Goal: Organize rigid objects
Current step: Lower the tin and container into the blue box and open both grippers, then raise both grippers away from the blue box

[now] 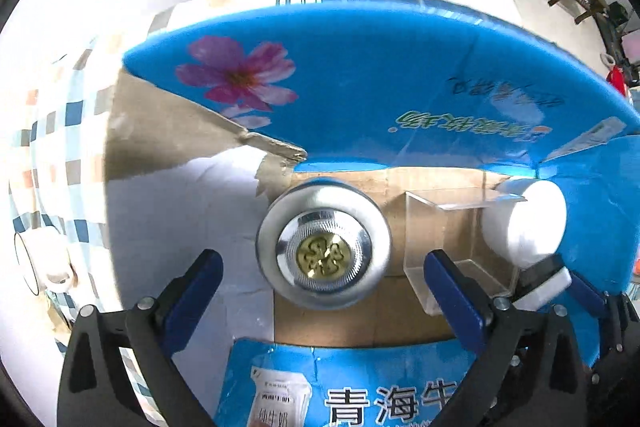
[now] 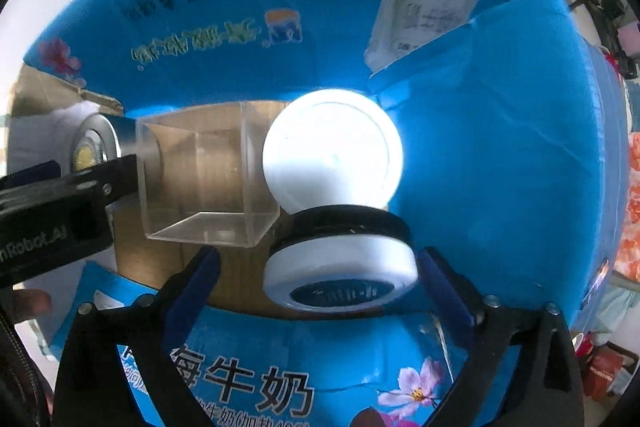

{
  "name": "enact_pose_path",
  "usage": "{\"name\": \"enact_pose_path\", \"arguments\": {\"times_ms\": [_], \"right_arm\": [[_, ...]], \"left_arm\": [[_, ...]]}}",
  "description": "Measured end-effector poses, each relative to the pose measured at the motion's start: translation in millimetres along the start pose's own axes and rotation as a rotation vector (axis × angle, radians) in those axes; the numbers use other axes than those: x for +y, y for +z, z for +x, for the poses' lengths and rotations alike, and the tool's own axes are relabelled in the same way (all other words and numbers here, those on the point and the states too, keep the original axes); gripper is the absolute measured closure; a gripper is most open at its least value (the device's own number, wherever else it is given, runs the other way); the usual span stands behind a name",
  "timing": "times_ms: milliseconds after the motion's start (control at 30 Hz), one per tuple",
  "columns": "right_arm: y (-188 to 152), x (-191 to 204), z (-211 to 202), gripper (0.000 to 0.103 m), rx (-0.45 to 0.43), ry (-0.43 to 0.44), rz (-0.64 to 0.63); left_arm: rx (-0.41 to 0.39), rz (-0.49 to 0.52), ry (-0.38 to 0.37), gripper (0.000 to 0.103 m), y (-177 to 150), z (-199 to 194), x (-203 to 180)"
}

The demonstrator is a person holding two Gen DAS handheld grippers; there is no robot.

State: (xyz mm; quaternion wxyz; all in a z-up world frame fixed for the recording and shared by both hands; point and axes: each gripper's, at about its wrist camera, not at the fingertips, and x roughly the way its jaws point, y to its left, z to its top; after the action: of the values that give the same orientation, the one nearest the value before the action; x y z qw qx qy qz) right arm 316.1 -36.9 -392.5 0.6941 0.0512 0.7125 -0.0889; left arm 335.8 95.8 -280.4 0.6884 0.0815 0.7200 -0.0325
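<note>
Hovering over the blue milk carton (image 1: 360, 75), my left gripper (image 1: 322, 263) has fingers apart around a round ceiling light (image 1: 324, 247). My right gripper (image 2: 320, 263), fingers apart, flanks a white disc (image 2: 340, 267) beside the clear acrylic box (image 2: 208, 179).

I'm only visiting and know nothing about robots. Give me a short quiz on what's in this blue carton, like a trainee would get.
1. True or false: the clear box sits between the round lamp and the white tub.
2. The printed flaps of the carton are: A red, B blue, C green.
3. Fill in: the fingers of the left gripper stand ____ (open or shut).
Key: 1 true; 2 B; 3 open.
</note>
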Motion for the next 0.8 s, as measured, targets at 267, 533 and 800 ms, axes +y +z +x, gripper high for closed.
{"name": "enact_pose_path", "arguments": {"times_ms": [267, 533, 800], "right_arm": [[-16.6, -0.2, -44.4, 0.001, -0.080, 0.007, -0.017], [-57.4, -1.3, -96.0, 0.001, -0.179, 0.022, -0.039], [-118.4, 1.7, -159.7, 0.001, -0.289, 0.038, -0.071]], "left_arm": [[-0.102, -0.026, -0.034, 0.000, -40.0, -43.9, 3.3], [-0.214, -0.050, -0.042, 0.000, -92.0, -92.2, 7.4], [-0.347, -0.071, -0.033, 0.000, -138.6, -144.9, 12.6]]}}
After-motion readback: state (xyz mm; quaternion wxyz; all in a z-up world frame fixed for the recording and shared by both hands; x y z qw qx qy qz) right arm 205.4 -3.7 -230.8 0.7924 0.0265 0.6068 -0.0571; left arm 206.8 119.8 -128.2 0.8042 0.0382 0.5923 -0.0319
